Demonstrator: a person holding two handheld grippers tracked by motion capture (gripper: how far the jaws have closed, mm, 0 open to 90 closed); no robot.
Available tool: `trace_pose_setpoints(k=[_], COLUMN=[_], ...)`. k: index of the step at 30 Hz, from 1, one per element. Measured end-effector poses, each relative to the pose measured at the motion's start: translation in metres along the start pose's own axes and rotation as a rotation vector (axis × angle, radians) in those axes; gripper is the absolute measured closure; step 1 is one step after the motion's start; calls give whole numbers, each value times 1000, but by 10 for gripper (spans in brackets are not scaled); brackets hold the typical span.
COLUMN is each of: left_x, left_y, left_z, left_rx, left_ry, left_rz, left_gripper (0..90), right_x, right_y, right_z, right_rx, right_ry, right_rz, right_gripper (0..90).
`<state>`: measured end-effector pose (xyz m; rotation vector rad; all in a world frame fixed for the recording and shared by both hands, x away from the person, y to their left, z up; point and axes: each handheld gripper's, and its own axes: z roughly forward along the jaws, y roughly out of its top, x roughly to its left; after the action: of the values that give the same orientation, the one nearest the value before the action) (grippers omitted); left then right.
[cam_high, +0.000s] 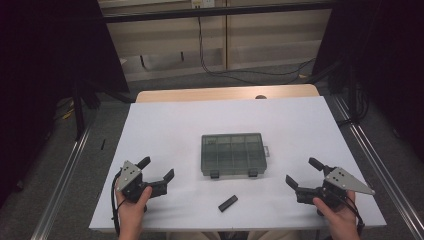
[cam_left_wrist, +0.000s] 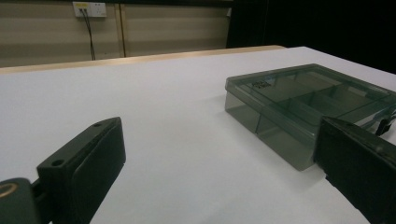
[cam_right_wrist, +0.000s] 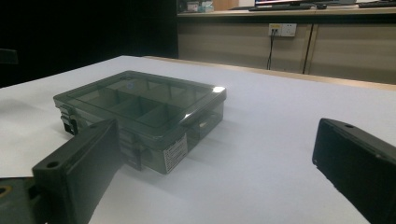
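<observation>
The left gripper (cam_high: 158, 168) rests at the table's (cam_high: 165, 120) near left with its jaws spread wide, holding nothing; the smoky compartment box (cam_high: 233, 154) sits lid-closed at the centre, a small black block (cam_high: 228, 203) just in front of it; the right gripper (cam_high: 302, 172) at the near right is likewise spread and empty, well apart from the box.
</observation>
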<state>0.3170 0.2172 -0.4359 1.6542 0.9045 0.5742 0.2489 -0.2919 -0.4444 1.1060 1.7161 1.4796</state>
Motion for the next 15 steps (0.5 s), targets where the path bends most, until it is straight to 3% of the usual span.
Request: trace_pose_setpoints(k=[15], left_x=[-2], left_y=[2], left_z=[5], left_rx=[16], left_ry=[-40], left_rz=[11], left_gripper=[25], right_x=[3], right_y=[1], right_z=[5], right_rx=[14], right_ry=[24], right_rz=[-18], right_gripper=[16])
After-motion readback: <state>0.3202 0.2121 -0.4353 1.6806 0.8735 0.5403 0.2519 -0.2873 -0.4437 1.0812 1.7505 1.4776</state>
